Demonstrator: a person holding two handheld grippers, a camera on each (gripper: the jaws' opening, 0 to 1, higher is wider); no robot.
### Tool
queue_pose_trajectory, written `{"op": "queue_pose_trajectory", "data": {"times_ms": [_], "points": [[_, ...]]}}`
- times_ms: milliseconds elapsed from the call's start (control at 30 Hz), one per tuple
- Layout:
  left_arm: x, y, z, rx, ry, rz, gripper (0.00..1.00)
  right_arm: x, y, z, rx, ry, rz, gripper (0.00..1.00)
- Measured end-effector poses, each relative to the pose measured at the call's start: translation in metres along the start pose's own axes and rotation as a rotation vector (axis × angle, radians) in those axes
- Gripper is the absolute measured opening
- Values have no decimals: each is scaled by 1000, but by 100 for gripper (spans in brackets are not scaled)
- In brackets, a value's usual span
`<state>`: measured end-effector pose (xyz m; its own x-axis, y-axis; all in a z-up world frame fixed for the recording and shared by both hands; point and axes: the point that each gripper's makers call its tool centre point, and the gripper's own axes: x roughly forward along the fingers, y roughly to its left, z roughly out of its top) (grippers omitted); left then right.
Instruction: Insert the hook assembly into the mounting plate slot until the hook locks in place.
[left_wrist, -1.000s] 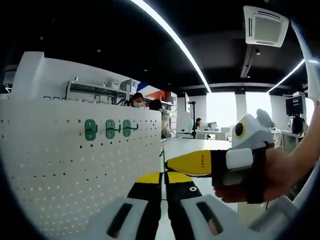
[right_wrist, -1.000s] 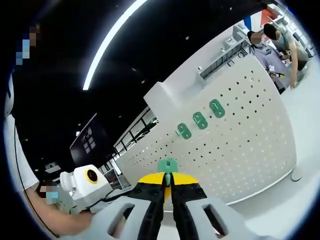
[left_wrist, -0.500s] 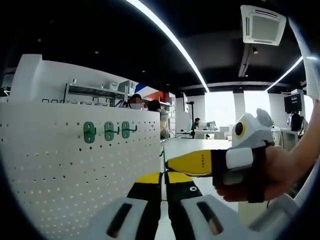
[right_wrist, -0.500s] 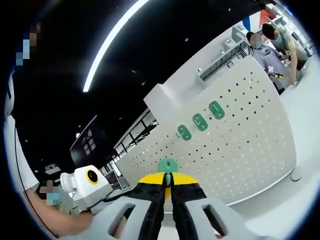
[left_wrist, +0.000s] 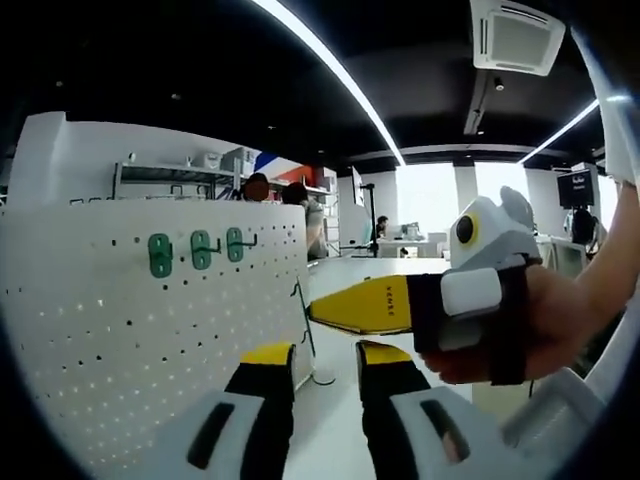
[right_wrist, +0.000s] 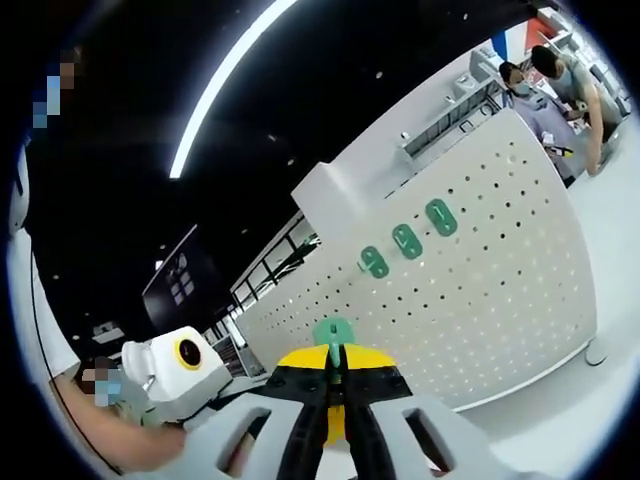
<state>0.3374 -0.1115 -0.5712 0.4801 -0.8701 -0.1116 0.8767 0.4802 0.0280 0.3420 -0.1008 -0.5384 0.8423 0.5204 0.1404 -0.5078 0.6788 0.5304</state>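
Observation:
A white pegboard mounting plate stands upright on the left in the left gripper view, carrying three green hook assemblies in a row. My left gripper is open, its yellow-tipped jaws apart and empty, a short way from the board. My right gripper reaches in from the right, held in a hand. In the right gripper view my right gripper is shut on a green hook assembly, held apart from the pegboard and below its three mounted hooks.
The pegboard stands on a white tabletop. People stand behind the board by shelving. My left gripper's body and a forearm show at lower left in the right gripper view. A ceiling light strip runs overhead.
My left gripper's jaws have gone from shut to open. The right gripper still holds the green hook in much the same place before the board.

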Motion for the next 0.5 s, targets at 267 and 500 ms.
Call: {"op": "queue_pose_trajectory", "data": {"times_ms": [267, 500], "points": [[2, 7, -10, 15, 18, 34, 64, -1, 0, -1, 1, 5, 0, 1], [3, 7, -15, 12, 33, 34, 78, -1, 0, -2, 16, 12, 6, 1]]}}
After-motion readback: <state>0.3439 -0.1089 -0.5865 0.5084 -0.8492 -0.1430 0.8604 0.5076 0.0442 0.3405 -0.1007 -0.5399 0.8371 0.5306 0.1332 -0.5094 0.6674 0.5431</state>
